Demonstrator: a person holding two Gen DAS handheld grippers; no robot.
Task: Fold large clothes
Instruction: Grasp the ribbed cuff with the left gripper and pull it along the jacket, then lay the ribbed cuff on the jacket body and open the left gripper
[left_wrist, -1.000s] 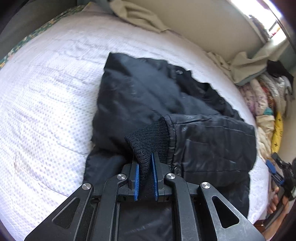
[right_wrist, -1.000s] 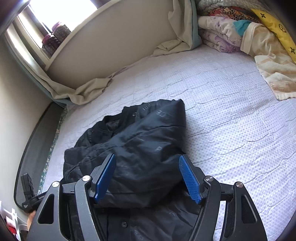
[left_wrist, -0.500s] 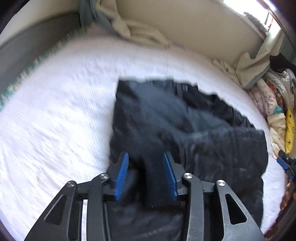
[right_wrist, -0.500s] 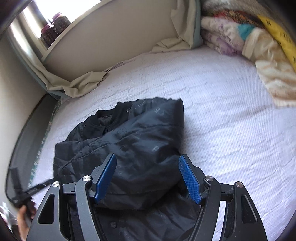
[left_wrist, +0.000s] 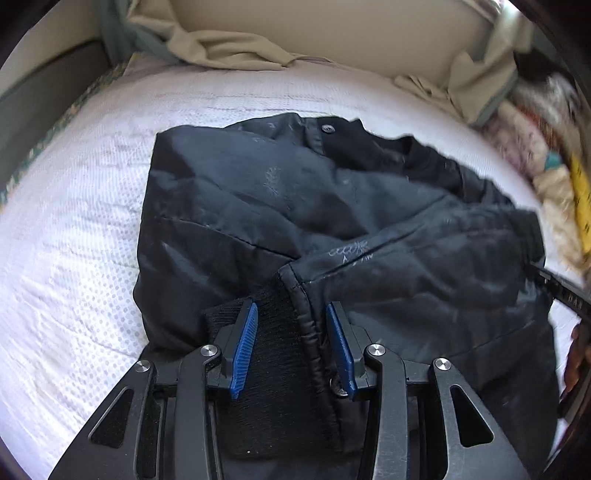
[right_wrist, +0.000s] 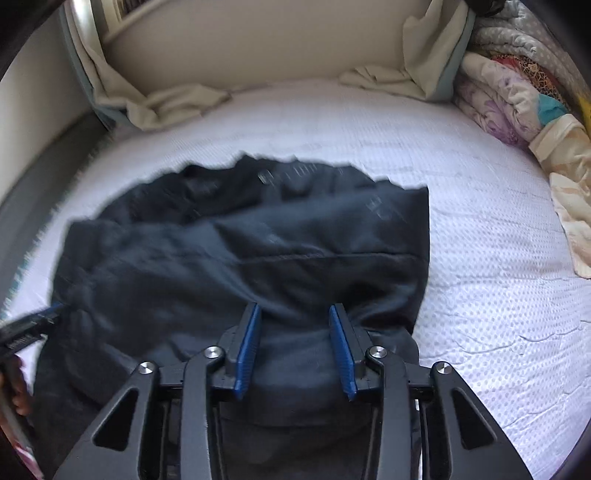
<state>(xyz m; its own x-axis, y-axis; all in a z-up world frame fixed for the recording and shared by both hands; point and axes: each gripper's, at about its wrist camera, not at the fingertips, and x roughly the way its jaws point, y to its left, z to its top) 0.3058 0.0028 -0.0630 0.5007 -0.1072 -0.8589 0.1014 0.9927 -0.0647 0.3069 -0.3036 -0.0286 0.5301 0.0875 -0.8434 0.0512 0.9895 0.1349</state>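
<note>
Both hand-held grippers seemingly astride jacket.

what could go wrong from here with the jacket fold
1. The left gripper has just been opening, and the cuff lies loose between its pads. The folded sleeve may slip off the jacket.
2. The right gripper has just been closing on a thick bunch of jacket. A pull could drag several layers and undo the fold.
</note>
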